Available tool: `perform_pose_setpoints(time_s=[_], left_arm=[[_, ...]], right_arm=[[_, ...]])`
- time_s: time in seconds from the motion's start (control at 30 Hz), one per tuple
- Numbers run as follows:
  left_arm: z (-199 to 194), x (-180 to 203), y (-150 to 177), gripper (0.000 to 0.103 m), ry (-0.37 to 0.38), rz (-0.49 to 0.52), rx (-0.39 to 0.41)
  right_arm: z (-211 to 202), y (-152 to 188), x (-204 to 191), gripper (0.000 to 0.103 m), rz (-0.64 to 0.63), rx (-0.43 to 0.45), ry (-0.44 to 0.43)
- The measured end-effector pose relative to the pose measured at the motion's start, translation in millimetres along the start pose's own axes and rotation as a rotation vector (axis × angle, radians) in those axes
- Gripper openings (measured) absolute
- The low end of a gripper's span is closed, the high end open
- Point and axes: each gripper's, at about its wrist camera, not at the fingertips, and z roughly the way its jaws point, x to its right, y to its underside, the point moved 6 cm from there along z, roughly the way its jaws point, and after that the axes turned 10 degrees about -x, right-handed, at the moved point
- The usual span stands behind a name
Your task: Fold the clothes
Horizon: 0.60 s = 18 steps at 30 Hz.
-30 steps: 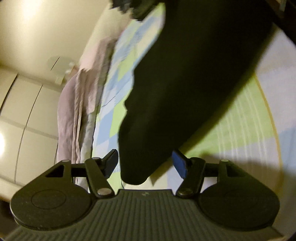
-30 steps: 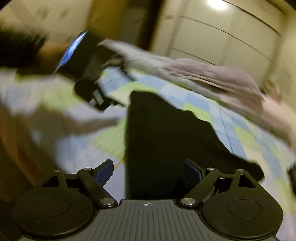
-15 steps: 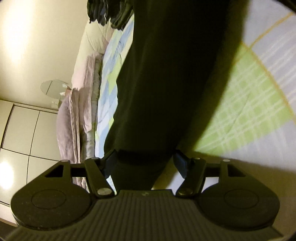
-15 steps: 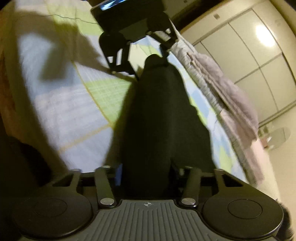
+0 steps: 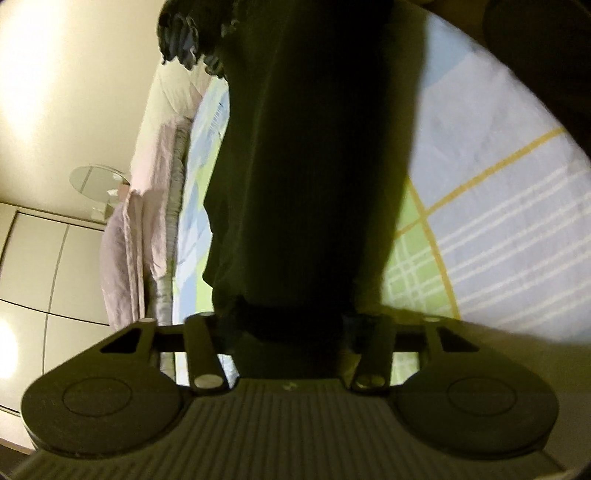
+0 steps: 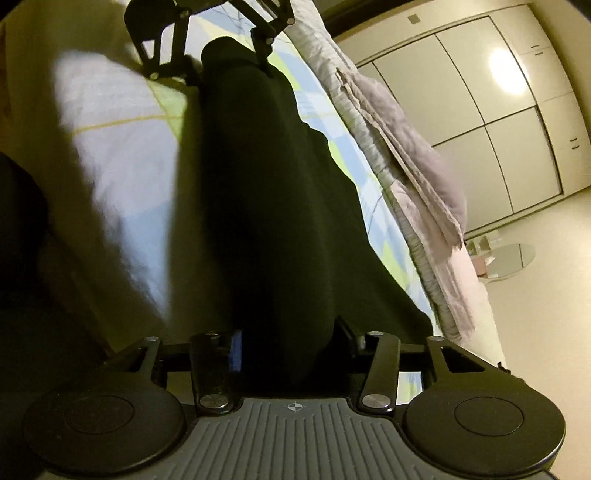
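Note:
A long black garment (image 5: 314, 155) lies stretched along the checked bed sheet (image 5: 498, 206). My left gripper (image 5: 291, 328) has its fingers around one end of it, the cloth filling the gap between them. My right gripper (image 6: 288, 343) has its fingers around the other end of the same black garment (image 6: 266, 192). The left gripper also shows at the top of the right wrist view (image 6: 218, 44), at the far end of the garment. In both views the cloth hides the fingertips.
A folded grey-pink quilt (image 6: 417, 162) lies along the far edge of the bed. White wardrobe doors (image 6: 491, 96) stand behind it. A small round glass table (image 6: 509, 258) stands on the floor. A dark fuzzy item (image 5: 188, 33) lies at the bed's far end.
Both grippers have moved onto the ends of the black garment and their fingers have drawn in around it. The garment now lies stretched straight between them.

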Motion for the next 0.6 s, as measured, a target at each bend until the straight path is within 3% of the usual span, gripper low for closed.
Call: perform_pose_setpoints(time_s=[0.17, 0.27, 0.43, 0.6], left_arm=[[-30, -14, 3, 0.021, 0.031, -0.055, -0.024], [-66, -9, -4, 0.02, 0.044, -0.084, -0.015], [-97, 35, -26, 0.021, 0.094, -0.085, 0.01], [-105, 39, -17, 0.034, 0.114, -0.185, -0.014]], right_arm=[[4, 3, 12, 0.041, 0.001, 0.038, -0.046], [-8, 9, 26, 0.039, -0.001, 0.053, -0.032], [-12, 39, 24, 0.039, 0.0, 0.01, -0.04], [-17, 54, 17, 0.044, 0.013, -0.014, -0.043]])
